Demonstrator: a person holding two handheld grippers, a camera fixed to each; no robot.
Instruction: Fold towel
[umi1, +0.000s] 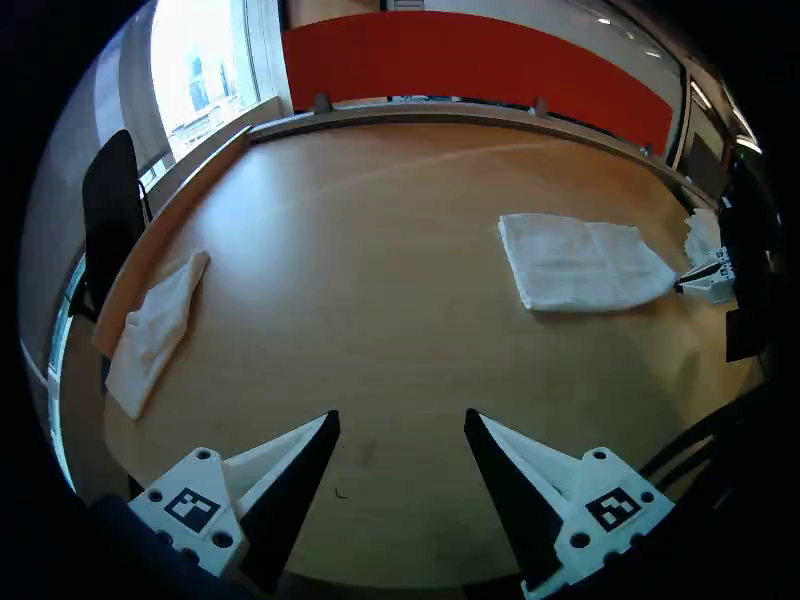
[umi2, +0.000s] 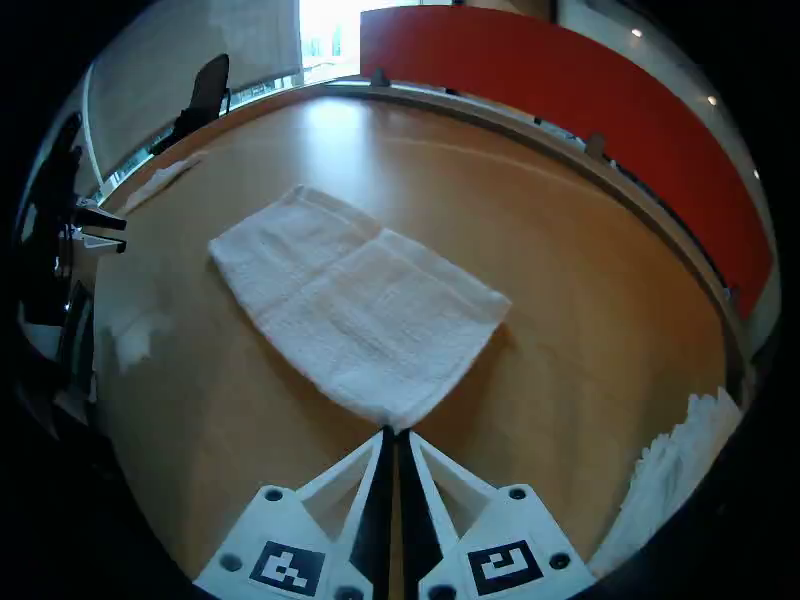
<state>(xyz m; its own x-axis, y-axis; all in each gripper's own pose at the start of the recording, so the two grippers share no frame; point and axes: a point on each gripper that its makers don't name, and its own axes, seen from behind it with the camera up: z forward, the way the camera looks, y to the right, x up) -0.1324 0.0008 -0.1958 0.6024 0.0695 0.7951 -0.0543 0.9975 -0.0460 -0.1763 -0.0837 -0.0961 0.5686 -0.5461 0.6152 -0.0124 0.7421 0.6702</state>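
A white towel (umi2: 350, 305), folded into a rectangle, lies flat on the wooden table (umi2: 560, 270). My right gripper (umi2: 396, 436) is shut, its fingertips meeting on the towel's near corner. The left gripper view has the same towel (umi1: 585, 262) at the right, with the right gripper (umi1: 700, 280) at its far corner. My left gripper (umi1: 402, 425) hangs open over bare table (umi1: 380, 260), well away from the towel, nothing between its fingers. It also appears far off in the right gripper view as the left gripper (umi2: 100, 230).
A second white towel (umi1: 155, 330) lies at the table's left edge. A pile of white cloth (umi2: 680, 470) sits by my right gripper. A red partition (umi1: 470, 60) runs along the far edge, and a black chair (umi1: 110, 210) stands at the left.
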